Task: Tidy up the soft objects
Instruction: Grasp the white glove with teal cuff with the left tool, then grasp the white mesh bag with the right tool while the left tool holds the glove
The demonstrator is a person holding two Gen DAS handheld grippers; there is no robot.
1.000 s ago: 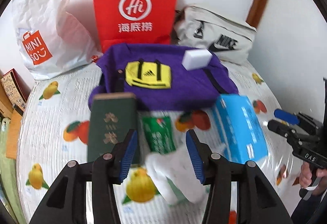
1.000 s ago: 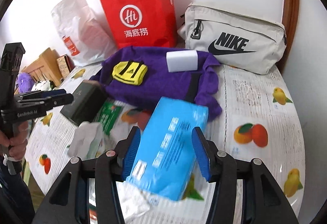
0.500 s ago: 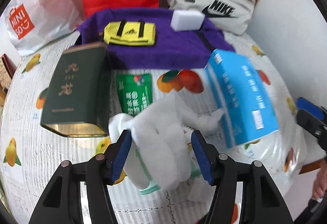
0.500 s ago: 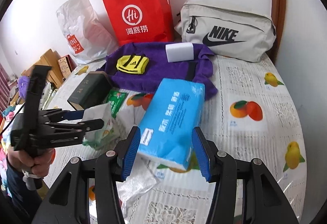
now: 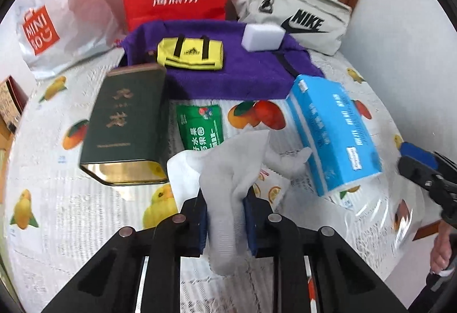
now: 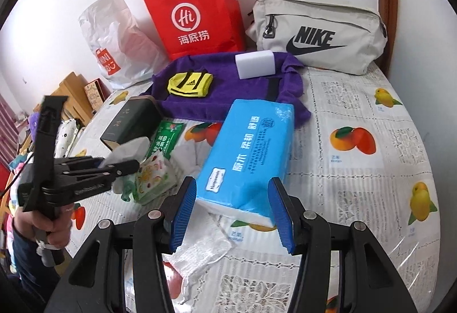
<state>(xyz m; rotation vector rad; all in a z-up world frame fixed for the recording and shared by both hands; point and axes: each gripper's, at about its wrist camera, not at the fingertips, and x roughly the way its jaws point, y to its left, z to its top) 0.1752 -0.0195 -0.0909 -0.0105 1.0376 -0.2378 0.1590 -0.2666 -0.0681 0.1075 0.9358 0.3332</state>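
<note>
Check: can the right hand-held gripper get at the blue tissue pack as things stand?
Probably yes. The right hand-held gripper stands open with the blue tissue pack's near end between its fingers, apparently nothing blocking. The left hand-held gripper, shut on a white cloth, stays clear.

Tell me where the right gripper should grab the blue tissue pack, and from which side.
Grip the blue tissue pack across its narrow width at the near end, coming straight in from the front edge of the table. It lies lengthwise pointing away, and the right gripper already straddles that end with room on both sides; the soft wrap should compress.
</note>
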